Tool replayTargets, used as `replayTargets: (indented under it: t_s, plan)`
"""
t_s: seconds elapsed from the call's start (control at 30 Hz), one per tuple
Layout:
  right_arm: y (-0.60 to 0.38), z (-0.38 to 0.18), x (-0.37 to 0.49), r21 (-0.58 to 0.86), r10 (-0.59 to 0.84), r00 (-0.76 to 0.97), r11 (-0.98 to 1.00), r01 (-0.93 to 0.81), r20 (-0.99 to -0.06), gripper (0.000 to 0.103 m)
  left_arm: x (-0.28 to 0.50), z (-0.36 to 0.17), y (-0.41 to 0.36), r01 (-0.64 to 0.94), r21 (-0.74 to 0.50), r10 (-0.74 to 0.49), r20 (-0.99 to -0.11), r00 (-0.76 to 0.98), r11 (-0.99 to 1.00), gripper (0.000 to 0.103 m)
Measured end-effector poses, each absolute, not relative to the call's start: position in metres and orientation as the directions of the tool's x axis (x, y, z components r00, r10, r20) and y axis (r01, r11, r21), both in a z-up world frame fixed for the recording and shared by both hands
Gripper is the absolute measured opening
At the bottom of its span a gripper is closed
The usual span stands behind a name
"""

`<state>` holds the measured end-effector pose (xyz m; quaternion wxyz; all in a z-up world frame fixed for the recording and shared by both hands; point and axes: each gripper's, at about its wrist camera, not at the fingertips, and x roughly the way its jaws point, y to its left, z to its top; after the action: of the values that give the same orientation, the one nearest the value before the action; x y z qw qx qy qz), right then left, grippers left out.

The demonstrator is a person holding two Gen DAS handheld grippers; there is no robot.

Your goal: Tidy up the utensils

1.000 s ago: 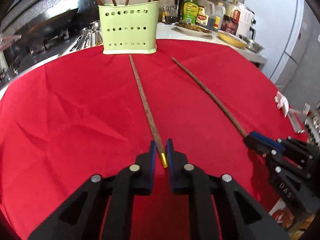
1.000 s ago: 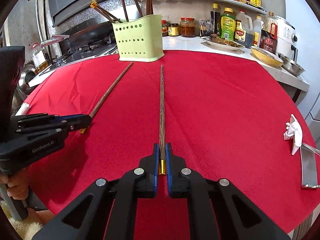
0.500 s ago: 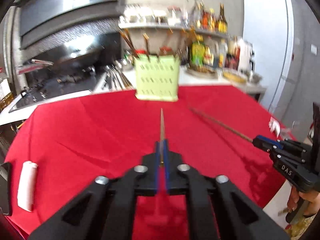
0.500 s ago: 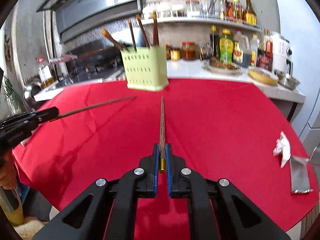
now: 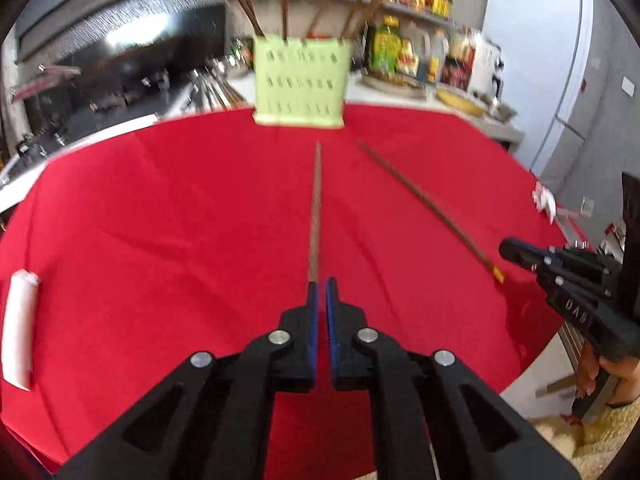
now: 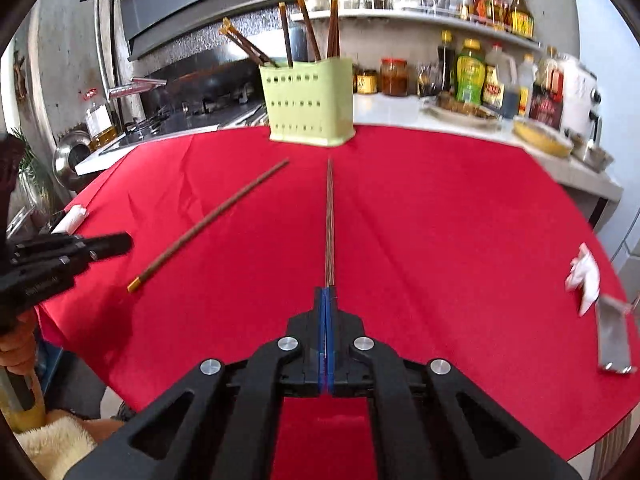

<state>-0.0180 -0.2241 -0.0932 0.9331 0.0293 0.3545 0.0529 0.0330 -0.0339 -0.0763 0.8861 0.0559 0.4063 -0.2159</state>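
Observation:
Two long brown chopsticks with gold ends lie on the red tablecloth [image 6: 460, 220], pointing at the pale green holder [image 6: 308, 104] [image 5: 300, 84], which has several chopsticks standing in it. The left chopstick [image 6: 208, 220] [image 5: 316, 208] shows its gold end free, just below and apart from my left gripper [image 6: 124, 242] [image 5: 322, 282]. The right chopstick [image 5: 428, 208] [image 6: 329, 224] also lies loose, its gold end clear of my right gripper [image 5: 505, 249] [image 6: 326, 290]. Both grippers hover shut over the near ends with nothing between their pads.
A white roll [image 5: 18, 332] lies at the cloth's left edge. On the right are a crumpled tissue [image 6: 584, 276] and a metal piece [image 6: 614, 340]. Behind the holder is a counter with bottles [image 6: 472, 76], dishes [image 6: 542, 140] and a stove [image 6: 192, 96].
Half a second ago each gripper held its chopstick by the gold end, lifted off the cloth. Now both chopsticks lie on the cloth, free of the grippers, whose pads have come together.

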Motion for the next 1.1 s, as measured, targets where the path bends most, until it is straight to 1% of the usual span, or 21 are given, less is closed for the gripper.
replayTargets:
  t_s: [0.03, 0.07, 0.1, 0.13, 0.17, 0.23, 0.27, 0.33, 0.4, 0.43, 0.5, 0.57, 0.67, 0.7, 0.77, 0.9, 1.03, 1.1]
  plan:
    - [-0.226, -0.095, -0.019, 0.101, 0.123, 0.741, 0.992, -0.074, -0.661, 0.012, 0.034, -0.082, -0.035, 0.426, -0.070, -0.327, -0.756, 0.568, 0.902, 0.008]
    - [-0.227, -0.097, -0.021, 0.106, 0.122, 0.739, 0.992, -0.069, -0.662, 0.025, 0.034, -0.085, -0.036, 0.422, -0.060, -0.314, -0.763, 0.565, 0.905, 0.012]
    - [-0.228, -0.099, -0.023, 0.106, 0.124, 0.732, 0.992, -0.071, -0.669, 0.029, 0.034, -0.088, -0.036, 0.415, -0.051, -0.302, -0.767, 0.566, 0.908, 0.014]
    - [-0.228, -0.101, -0.024, 0.109, 0.130, 0.729, 0.991, -0.076, -0.672, 0.029, 0.034, -0.089, -0.035, 0.408, -0.044, -0.291, -0.769, 0.569, 0.912, 0.019]
    - [-0.226, -0.103, -0.026, 0.112, 0.139, 0.725, 0.990, -0.085, -0.674, 0.029, 0.034, -0.090, -0.034, 0.400, -0.033, -0.279, -0.768, 0.576, 0.916, 0.023]
    - [-0.223, -0.105, -0.026, 0.117, 0.146, 0.718, 0.989, -0.090, -0.680, 0.029, 0.035, -0.090, -0.033, 0.394, -0.024, -0.269, -0.770, 0.579, 0.919, 0.026]
    - [-0.221, -0.108, -0.025, 0.103, 0.129, 0.713, 0.991, -0.079, -0.689, 0.026, 0.035, -0.091, -0.033, 0.395, -0.021, -0.265, -0.774, 0.576, 0.919, 0.026]
    - [-0.221, -0.109, -0.025, 0.100, 0.123, 0.714, 0.992, -0.074, -0.689, 0.026, 0.033, -0.096, -0.033, 0.393, -0.007, -0.249, -0.786, 0.566, 0.919, 0.026]
    - [-0.221, -0.109, -0.026, 0.085, 0.103, 0.716, 0.995, -0.061, -0.690, 0.022, 0.027, -0.097, -0.036, 0.399, 0.032, -0.228, -0.778, 0.586, 0.917, 0.026]
    - [-0.221, -0.110, -0.027, 0.087, 0.101, 0.717, 0.995, -0.056, -0.689, 0.022, 0.025, -0.098, -0.038, 0.395, 0.053, -0.212, -0.775, 0.596, 0.917, 0.026]
    - [-0.219, -0.111, -0.028, 0.060, 0.079, 0.724, 0.997, -0.052, -0.685, 0.017, 0.023, -0.099, -0.039, 0.391, 0.067, -0.203, -0.767, 0.609, 0.918, 0.022]
    - [-0.218, -0.111, -0.028, 0.046, 0.068, 0.733, 0.998, -0.051, -0.677, 0.014, 0.021, -0.100, -0.043, 0.394, 0.102, -0.185, -0.758, 0.626, 0.914, 0.007]
    - [-0.212, -0.112, -0.032, 0.009, 0.046, 0.744, 0.998, -0.054, -0.666, 0.007, 0.018, -0.100, -0.045, 0.400, 0.143, -0.165, -0.750, 0.641, 0.906, 0.007]
    - [-0.211, -0.112, -0.033, -0.001, 0.041, 0.747, 0.998, -0.055, -0.664, 0.007, 0.018, -0.100, -0.044, 0.402, 0.139, -0.169, -0.750, 0.640, 0.905, 0.007]
    - [-0.214, -0.108, -0.033, 0.026, 0.067, 0.749, 0.997, -0.067, -0.659, 0.007, 0.017, -0.096, -0.041, 0.408, 0.110, -0.198, -0.742, 0.640, 0.906, 0.007]
    - [-0.220, -0.081, -0.036, 0.029, 0.069, 0.801, 0.998, -0.064, -0.595, 0.007, 0.012, -0.066, -0.028, 0.402, 0.061, -0.259, -0.675, 0.691, 0.913, 0.007]
    - [-0.224, -0.036, -0.040, 0.044, 0.082, 0.866, 0.997, -0.069, -0.493, 0.007, 0.007, -0.017, -0.012, 0.385, 0.040, -0.300, -0.553, 0.777, 0.922, 0.007]
    - [-0.227, -0.012, -0.039, 0.066, 0.104, 0.890, 0.994, -0.084, -0.445, 0.007, 0.006, 0.003, -0.009, 0.387, 0.039, -0.316, -0.507, 0.802, 0.921, 0.007]
